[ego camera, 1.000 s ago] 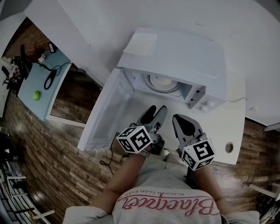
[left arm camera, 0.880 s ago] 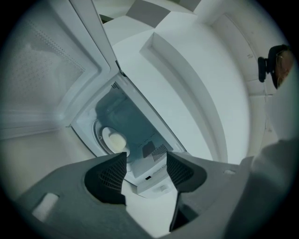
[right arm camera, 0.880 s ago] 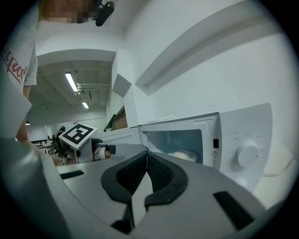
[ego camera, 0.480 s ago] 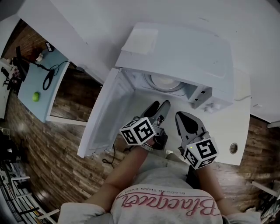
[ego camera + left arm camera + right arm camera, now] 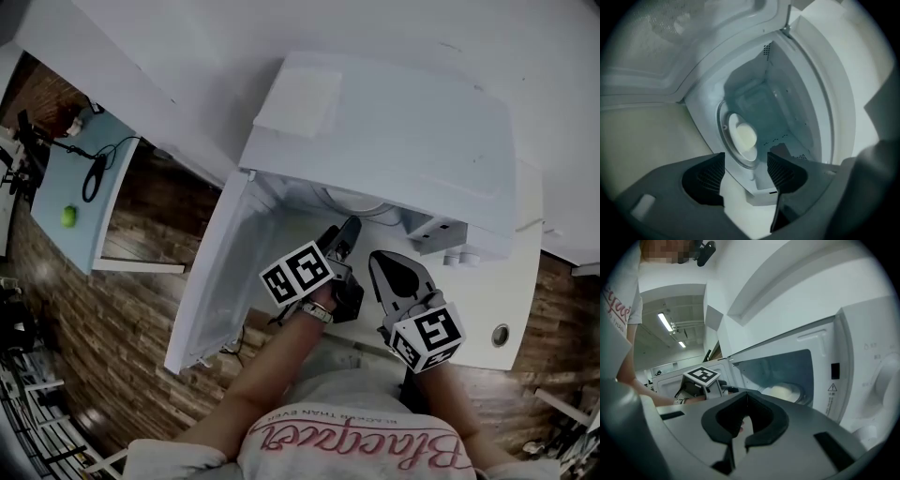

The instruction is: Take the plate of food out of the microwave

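Note:
The white microwave [image 5: 394, 112] stands with its door [image 5: 225, 272] swung open to the left. Inside, a pale mound of food lies on a plate [image 5: 743, 136] on the glass turntable; in the head view only the plate's edge [image 5: 361, 202] shows under the microwave's top. My left gripper [image 5: 342, 232] is at the opening, pointing at the plate, its jaws open [image 5: 746, 165] with nothing between them, short of the plate. My right gripper [image 5: 396, 270] hangs just right of it in front of the microwave, shut [image 5: 746, 397] and empty. The plate [image 5: 783, 392] also shows in the right gripper view.
The microwave sits on a white table [image 5: 487, 291] with a round hole [image 5: 500, 335] near its right front. Its knobs [image 5: 459, 255] are on the right of the cavity. The open door blocks the left side. A light-blue side table [image 5: 94, 202] stands far left.
My left gripper has moved forward and down to the microwave's opening and rolled a little. The right gripper has edged forward beside it. The plate is now mostly hidden under the microwave's top.

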